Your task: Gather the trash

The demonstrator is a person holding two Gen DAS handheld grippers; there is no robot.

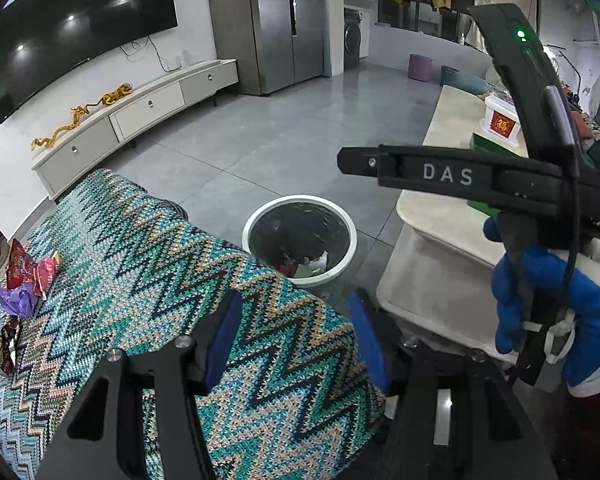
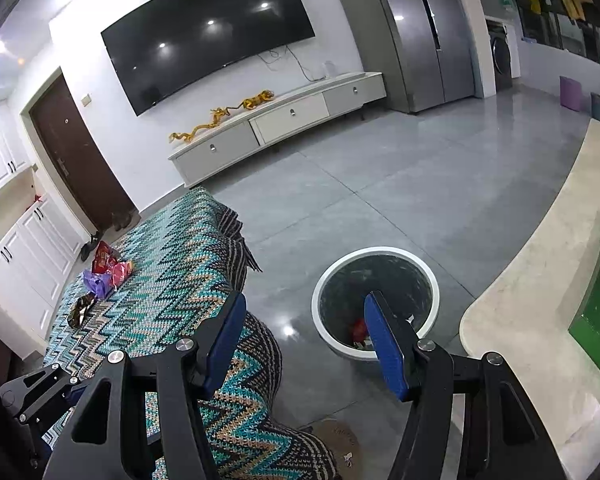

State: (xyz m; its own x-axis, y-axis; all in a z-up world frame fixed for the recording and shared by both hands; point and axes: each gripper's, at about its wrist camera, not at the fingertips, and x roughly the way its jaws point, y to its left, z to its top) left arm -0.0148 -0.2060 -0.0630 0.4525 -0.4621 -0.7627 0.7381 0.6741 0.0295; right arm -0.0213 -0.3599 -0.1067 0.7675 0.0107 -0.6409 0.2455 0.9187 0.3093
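Observation:
A round white-rimmed trash bin (image 1: 350, 236) (image 2: 434, 280) lined with a black bag stands on the grey floor, with red and white scraps at its bottom. Wrappers lie on the zigzag blanket's far left: a red one (image 1: 19, 268) (image 2: 103, 258), a pink one (image 1: 49, 273) (image 2: 120, 273), a purple one (image 1: 18, 298) (image 2: 98, 283) and a dark brown one (image 1: 8, 346) (image 2: 80, 310). My left gripper (image 1: 296, 340) is open and empty over the blanket, just short of the bin. My right gripper (image 2: 304, 340) is open and empty, above the floor beside the bin; in the left wrist view its body (image 1: 452, 176) hangs above the bin's right side.
The blanket-covered sofa (image 1: 160, 280) (image 2: 172, 280) fills the left foreground. A pale coffee table (image 1: 440, 208) (image 2: 540, 320) stands right of the bin, carrying a green box (image 2: 596, 304) and a white-and-red box (image 1: 502, 118). A TV cabinet (image 2: 280, 124) lines the far wall.

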